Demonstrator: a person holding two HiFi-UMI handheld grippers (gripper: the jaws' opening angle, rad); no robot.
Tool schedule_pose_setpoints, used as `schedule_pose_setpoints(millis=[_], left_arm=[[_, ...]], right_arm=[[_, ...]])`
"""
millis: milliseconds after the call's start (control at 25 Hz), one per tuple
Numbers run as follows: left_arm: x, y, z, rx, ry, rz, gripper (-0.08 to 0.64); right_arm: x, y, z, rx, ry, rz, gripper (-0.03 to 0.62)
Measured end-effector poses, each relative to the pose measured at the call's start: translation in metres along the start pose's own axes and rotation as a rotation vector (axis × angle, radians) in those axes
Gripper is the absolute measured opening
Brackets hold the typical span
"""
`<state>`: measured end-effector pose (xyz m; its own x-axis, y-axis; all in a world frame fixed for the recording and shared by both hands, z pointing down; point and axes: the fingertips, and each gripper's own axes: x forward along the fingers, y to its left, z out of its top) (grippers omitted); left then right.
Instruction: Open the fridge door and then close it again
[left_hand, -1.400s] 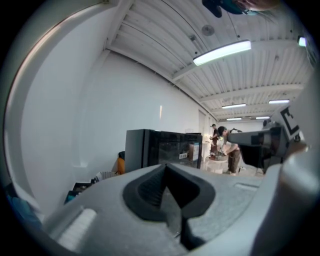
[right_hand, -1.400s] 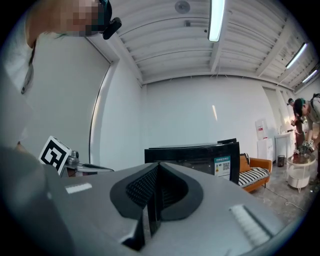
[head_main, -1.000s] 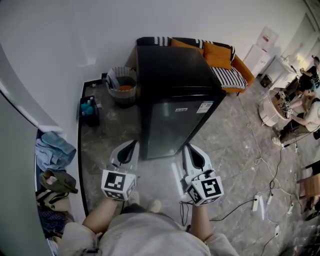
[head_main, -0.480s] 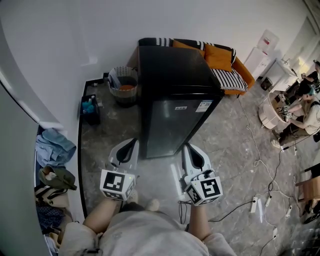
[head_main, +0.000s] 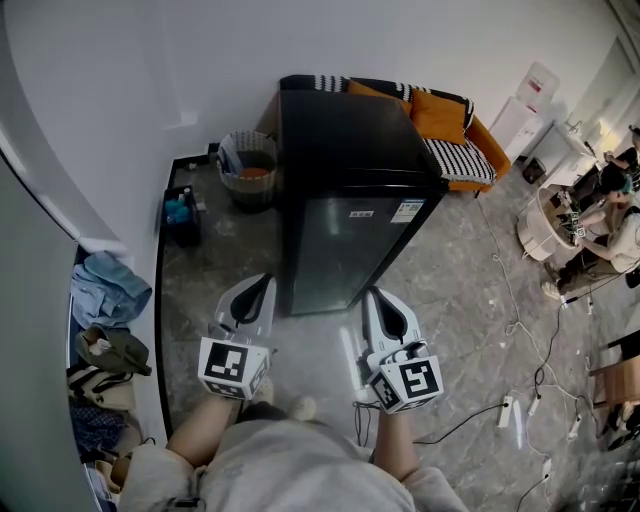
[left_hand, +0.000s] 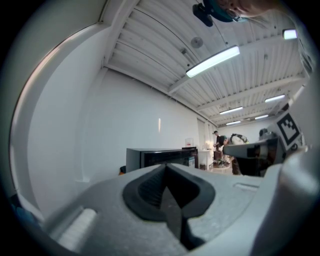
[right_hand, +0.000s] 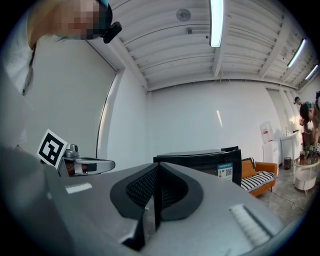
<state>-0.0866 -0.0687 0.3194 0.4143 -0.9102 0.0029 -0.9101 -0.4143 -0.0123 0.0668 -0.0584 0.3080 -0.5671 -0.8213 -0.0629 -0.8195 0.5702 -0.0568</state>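
A small black fridge stands against the white wall, its dark door closed and facing me. It shows far off in the left gripper view and in the right gripper view. My left gripper is held level in front of the door's left edge, short of it, jaws shut and empty. My right gripper hangs by the door's lower right corner, also shut on nothing. In their own views each gripper's black pads meet with no gap.
A woven basket and a dark crate sit left of the fridge. An orange sofa stands behind it. Clothes and bags lie at the far left. Cables and power strips run across the marble floor on the right, near seated people.
Both grippers hold almost the same place in front of the fridge. The head view has shifted slightly. The fridge door stays closed.
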Motion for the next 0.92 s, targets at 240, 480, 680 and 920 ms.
schedule_pose_setpoints(millis=[240,480,680,920], left_arm=[[0.001,0.000,0.000,-0.007,-0.006,0.003,0.002],[0.004,-0.003,-0.002,0.001,0.000,-0.005,0.002],[0.007,-0.003,-0.005,-0.002,0.001,-0.013,0.002],[0.009,0.002,-0.006,-0.007,0.002,-0.021,0.002]], right_arm=[[0.000,-0.002,-0.002,0.004,0.003,-0.006,-0.011],[0.003,-0.002,-0.005,0.010,0.006,-0.003,-0.011],[0.007,-0.001,-0.006,0.010,0.003,0.003,-0.011],[0.013,0.001,-0.007,0.012,0.004,0.002,-0.011]])
